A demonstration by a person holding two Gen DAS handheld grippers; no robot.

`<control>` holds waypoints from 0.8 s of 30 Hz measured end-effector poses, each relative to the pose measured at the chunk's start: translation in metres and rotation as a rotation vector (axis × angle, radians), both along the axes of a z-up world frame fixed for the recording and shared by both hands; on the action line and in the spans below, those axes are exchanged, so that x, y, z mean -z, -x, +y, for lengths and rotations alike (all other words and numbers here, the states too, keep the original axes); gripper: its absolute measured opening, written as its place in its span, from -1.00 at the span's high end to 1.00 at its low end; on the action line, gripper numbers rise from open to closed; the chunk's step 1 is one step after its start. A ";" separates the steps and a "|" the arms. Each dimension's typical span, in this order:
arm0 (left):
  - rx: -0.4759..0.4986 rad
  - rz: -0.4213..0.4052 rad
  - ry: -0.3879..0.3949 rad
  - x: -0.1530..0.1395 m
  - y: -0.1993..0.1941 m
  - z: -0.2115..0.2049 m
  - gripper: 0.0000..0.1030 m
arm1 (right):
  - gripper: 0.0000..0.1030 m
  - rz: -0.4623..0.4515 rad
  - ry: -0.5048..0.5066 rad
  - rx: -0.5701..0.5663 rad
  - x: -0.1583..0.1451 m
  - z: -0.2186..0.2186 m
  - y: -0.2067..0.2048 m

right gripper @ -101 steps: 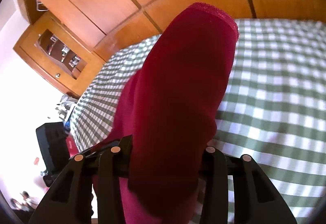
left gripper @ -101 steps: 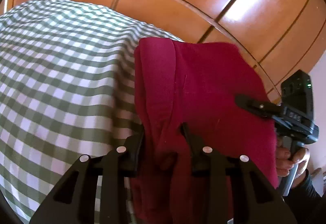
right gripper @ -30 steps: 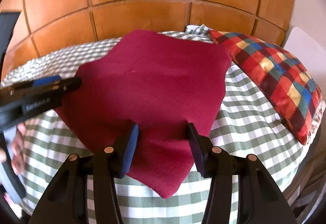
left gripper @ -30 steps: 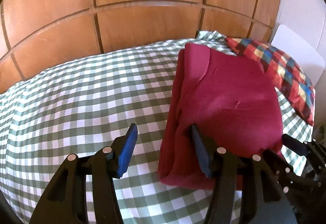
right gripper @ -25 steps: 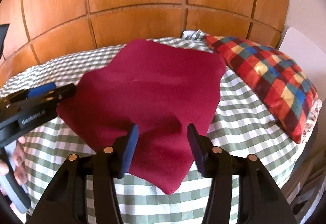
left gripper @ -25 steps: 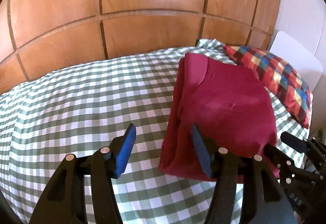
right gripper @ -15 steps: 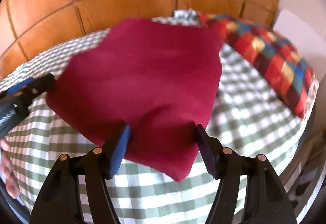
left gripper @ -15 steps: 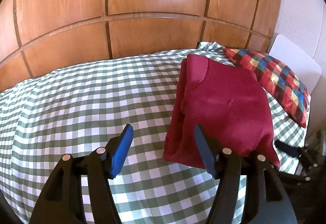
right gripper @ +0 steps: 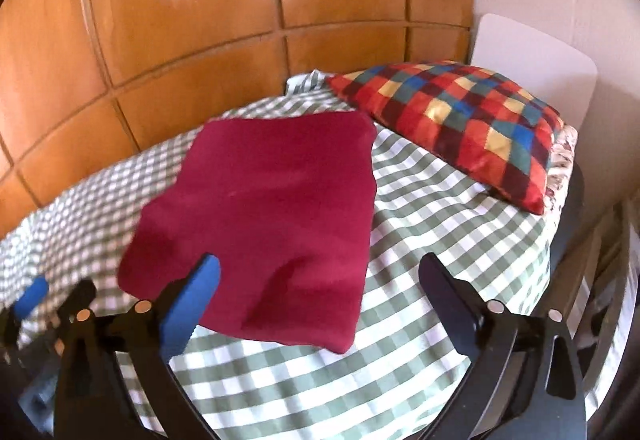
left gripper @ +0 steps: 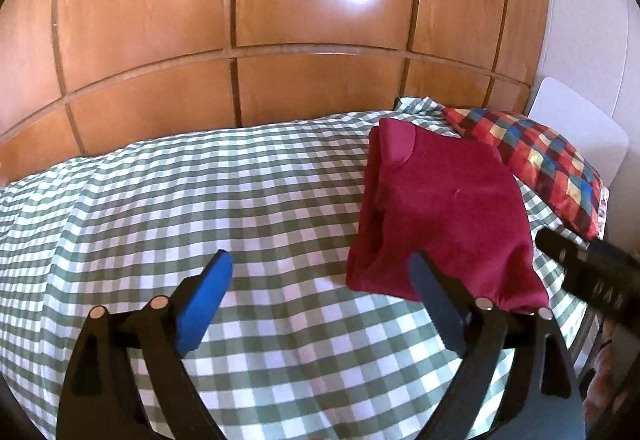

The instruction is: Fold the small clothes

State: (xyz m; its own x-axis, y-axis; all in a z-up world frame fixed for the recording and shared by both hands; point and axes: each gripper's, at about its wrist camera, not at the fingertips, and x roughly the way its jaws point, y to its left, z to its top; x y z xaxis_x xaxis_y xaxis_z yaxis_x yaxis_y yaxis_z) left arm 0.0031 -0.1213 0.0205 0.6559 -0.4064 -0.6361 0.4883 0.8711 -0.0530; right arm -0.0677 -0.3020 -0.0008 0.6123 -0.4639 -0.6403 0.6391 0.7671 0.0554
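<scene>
A folded dark red garment [left gripper: 440,216] lies flat on the green checked bedspread [left gripper: 200,200], near the bed's right side. My left gripper [left gripper: 320,272] hovers above the bed in front of the garment's left corner. Its jaws are opening, with only bedspread between them. In the right wrist view the garment [right gripper: 272,208] lies just beyond my right gripper [right gripper: 320,268]. These jaws are opening too, and the pads stand clear of the cloth. The right gripper [left gripper: 588,268] shows at the left view's right edge, and the left gripper [right gripper: 36,292] at the right view's lower left.
A red, blue and yellow checked pillow [right gripper: 460,120] lies right of the garment, with a white board [right gripper: 536,56] behind it. A wooden panelled wall [left gripper: 280,40] rises behind the bed. The bed's edge drops away at the right [right gripper: 560,232].
Both grippers let go of the red garment, widened their jaws and drew back and up. The garment, earlier held up in the air, now rests folded on the bed.
</scene>
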 end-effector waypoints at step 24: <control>-0.028 0.006 -0.045 0.000 0.015 -0.010 -0.95 | -0.92 0.016 0.030 0.048 0.011 0.005 0.009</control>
